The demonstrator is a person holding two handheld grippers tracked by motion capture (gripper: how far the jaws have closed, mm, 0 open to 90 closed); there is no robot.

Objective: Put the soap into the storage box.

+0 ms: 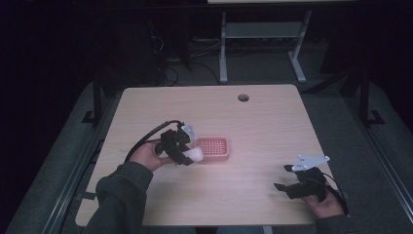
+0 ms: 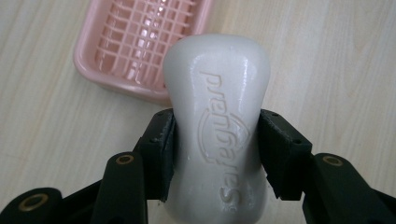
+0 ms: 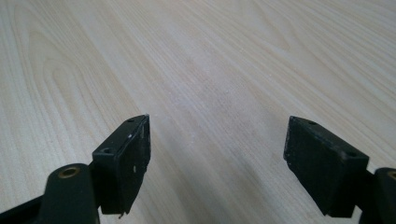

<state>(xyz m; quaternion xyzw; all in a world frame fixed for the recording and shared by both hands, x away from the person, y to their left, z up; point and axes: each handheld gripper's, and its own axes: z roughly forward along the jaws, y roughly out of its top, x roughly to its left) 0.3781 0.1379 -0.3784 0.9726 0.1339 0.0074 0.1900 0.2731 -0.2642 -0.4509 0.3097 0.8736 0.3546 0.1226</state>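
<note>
Left gripper view: embossed white soap bar (image 2: 217, 126) clamped in left hand-held gripper (image 2: 215, 154), beside pink dish (image 2: 88, 51); right hand-held gripper (image 3: 217, 163) agape.

A smooth white waisted bar of soap (image 2: 217, 135) with raised lettering is pinched at its narrow middle, held above the table. A pink plastic rectangular soap dish (image 2: 140, 44) with a grid floor lies at its eleven o'clock.
</note>
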